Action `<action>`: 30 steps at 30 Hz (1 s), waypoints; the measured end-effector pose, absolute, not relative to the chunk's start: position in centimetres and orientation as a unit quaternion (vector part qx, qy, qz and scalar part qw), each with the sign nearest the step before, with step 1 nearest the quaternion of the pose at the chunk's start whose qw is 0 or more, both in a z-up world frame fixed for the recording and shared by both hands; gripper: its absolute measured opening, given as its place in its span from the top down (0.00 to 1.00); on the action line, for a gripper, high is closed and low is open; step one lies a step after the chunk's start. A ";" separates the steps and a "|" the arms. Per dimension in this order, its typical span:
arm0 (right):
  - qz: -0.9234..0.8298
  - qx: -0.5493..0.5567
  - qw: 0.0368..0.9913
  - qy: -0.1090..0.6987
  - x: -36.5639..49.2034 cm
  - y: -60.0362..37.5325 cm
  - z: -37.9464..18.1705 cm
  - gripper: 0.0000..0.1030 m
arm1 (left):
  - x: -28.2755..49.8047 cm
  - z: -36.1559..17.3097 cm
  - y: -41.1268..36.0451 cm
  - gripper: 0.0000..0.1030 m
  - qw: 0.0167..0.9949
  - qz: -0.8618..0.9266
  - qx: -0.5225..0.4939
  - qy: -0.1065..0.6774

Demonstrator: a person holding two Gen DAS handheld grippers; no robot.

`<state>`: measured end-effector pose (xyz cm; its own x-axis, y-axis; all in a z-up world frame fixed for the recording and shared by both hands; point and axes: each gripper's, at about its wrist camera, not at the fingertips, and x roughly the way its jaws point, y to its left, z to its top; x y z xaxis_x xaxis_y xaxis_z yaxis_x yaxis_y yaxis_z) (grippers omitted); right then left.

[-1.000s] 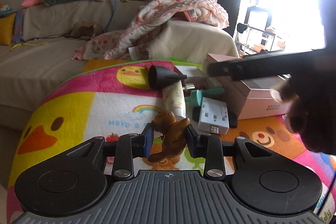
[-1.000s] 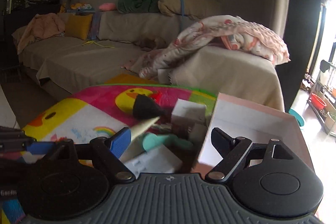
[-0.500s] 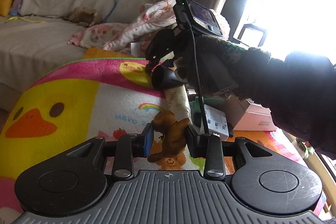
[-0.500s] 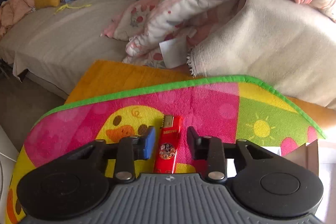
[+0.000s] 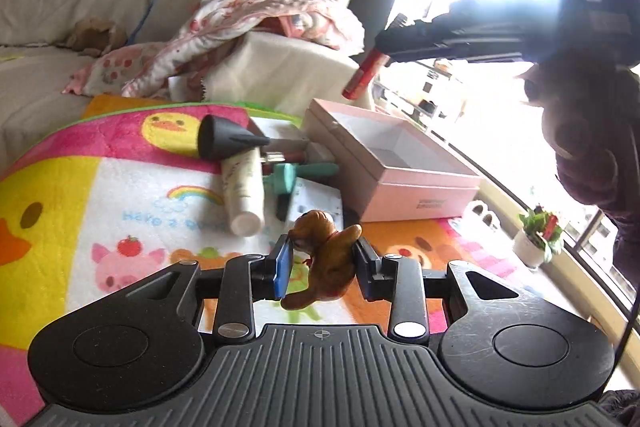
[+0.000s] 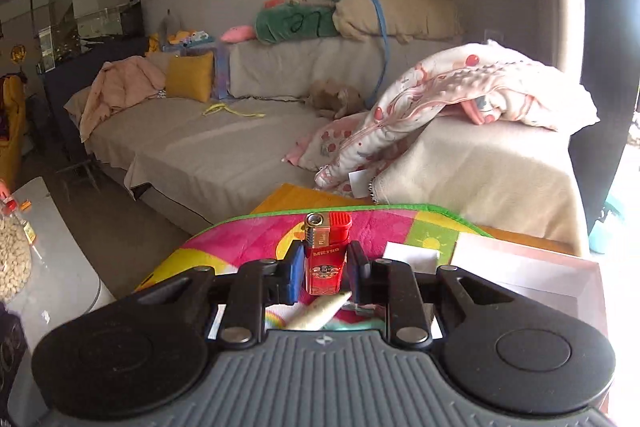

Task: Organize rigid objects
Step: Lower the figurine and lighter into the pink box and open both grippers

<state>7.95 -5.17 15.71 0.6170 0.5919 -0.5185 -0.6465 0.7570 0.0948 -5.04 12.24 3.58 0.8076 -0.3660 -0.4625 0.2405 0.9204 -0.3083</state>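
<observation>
Both claws loaded: left claw [image 5: 320,267] clamped on brown dog figurine [image 5: 322,257] low over the counter, right claw [image 6: 323,273] clamped on upright red lighter [image 6: 325,259], nearer the open pink box [image 5: 384,163] lying far-right.

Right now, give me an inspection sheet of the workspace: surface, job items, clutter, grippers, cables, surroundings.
Surface: cartoon duck mat, items piled toward its far side.
Job's things: brown dog figurine in left gripper; red lighter in right gripper; open pink box looks empty.
Clutter: black nozzle, white tube, teal tool, white adapter.
Grippers: both jaws shut on their items, lifted off the mat.
Cables: black cable at right edge.
Surroundings: sofa, floral blanket, bright window.
</observation>
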 end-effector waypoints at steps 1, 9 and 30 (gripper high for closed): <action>0.340 -0.052 0.900 0.269 6.4 -7.2 15.9 0.78 | -5.1 3.8 11.3 0.65 0.941 -0.174 -0.110 0.268; 0.244 -0.041 0.928 0.279 -2.1 -19.4 12.6 0.78 | -2.1 7.1 4.1 0.64 0.927 -0.248 -0.058 0.275; 0.205 0.076 0.947 0.236 3.3 -24.1 11.8 0.78 | 6.0 7.9 5.1 0.64 0.946 -0.166 -0.130 0.248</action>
<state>3.34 -24.11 11.76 0.8041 0.4242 -0.4164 -0.3527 0.9044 0.2402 6.05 5.08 7.94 0.8218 -0.3783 -0.4260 0.2492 0.9111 -0.3284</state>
